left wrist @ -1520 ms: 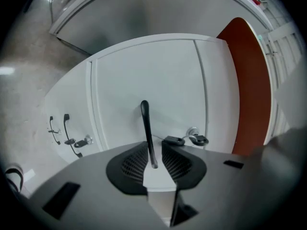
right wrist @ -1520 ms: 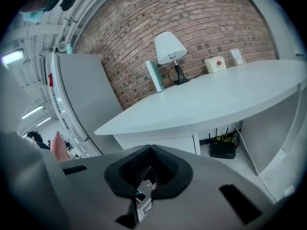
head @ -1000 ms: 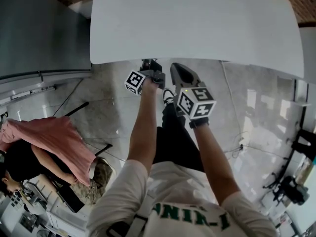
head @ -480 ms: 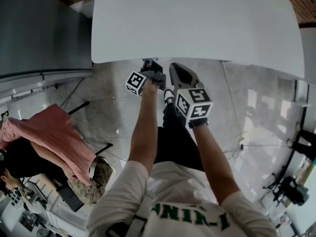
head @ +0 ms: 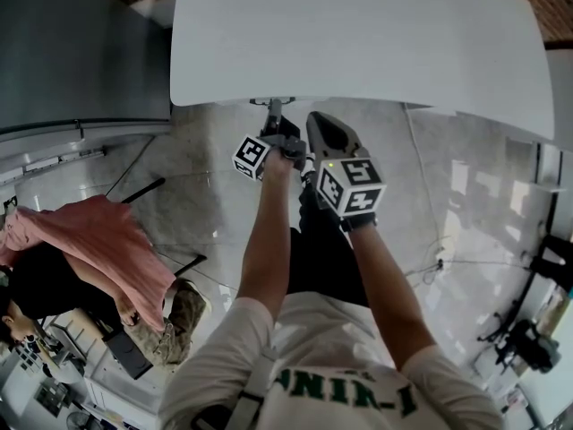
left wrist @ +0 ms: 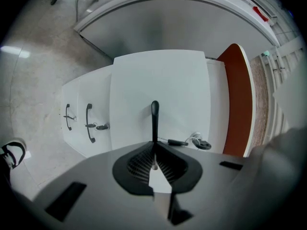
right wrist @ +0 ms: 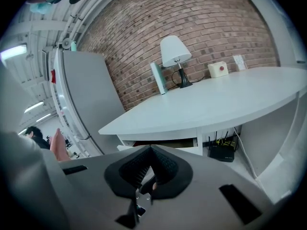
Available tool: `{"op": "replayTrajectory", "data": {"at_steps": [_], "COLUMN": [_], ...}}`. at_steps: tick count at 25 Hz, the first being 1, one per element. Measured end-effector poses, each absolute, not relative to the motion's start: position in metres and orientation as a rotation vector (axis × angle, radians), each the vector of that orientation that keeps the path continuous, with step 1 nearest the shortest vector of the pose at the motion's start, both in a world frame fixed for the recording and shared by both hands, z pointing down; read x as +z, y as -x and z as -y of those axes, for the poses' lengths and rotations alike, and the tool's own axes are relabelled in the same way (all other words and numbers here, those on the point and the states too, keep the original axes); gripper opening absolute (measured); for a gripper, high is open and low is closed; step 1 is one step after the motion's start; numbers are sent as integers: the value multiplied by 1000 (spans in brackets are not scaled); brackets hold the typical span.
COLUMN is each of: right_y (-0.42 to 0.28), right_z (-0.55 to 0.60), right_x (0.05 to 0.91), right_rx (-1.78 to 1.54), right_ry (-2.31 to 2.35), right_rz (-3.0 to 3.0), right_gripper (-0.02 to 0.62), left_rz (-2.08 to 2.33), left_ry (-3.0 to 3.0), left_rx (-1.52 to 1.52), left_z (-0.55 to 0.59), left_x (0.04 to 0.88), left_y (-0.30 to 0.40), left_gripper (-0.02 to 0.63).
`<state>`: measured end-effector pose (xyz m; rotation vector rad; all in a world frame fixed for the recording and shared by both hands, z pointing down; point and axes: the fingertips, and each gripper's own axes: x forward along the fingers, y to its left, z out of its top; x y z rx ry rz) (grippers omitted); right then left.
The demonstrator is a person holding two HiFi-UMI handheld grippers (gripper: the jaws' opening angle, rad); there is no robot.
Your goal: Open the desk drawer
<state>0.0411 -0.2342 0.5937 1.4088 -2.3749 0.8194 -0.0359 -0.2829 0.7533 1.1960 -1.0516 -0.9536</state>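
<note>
A white desk (head: pixel 358 43) fills the top of the head view. My left gripper (head: pixel 279 131) reaches to its front edge and is shut on the slim black drawer handle (head: pixel 273 104). In the left gripper view the handle (left wrist: pixel 154 116) runs straight out from between the closed pads of the left gripper (left wrist: pixel 154 145), in front of the white drawer front (left wrist: pixel 160 85). My right gripper (head: pixel 318 124) hovers just right of the left one, shut, with nothing in it. The right gripper view shows the right gripper (right wrist: pixel 149 150) and the drawer (right wrist: pixel 210 150) pulled slightly out, a dark gap above it.
Two more black handles (left wrist: pixel 88 122) with keys sit on the lower drawer fronts; a key bunch (left wrist: pixel 194 142) hangs by the held handle. A lamp (right wrist: pixel 173 56), a small white box (right wrist: pixel 218 69) and a router (right wrist: pixel 221 152) show. A seated person in pink (head: pixel 89 249) is at the left.
My left gripper has drawn back from the desk edge toward my body with the handle in it, and the drawer has slid out a little. The right gripper has stayed put.
</note>
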Motion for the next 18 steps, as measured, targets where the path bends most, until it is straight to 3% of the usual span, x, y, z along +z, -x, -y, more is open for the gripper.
{"op": "replayTrajectory", "data": {"at_steps": [18], "right_y": [-47], "right_z": [211], "right_x": [587], "right_rx": [821], "right_ry": [-1457], "right_rz": [2367], "right_gripper": [1], "left_rz": [1053], "left_ry": [-1161], "left_rx": [-916], "left_z": [231], "left_x": [761], "left_y": [33], "left_gripper": [12]}}
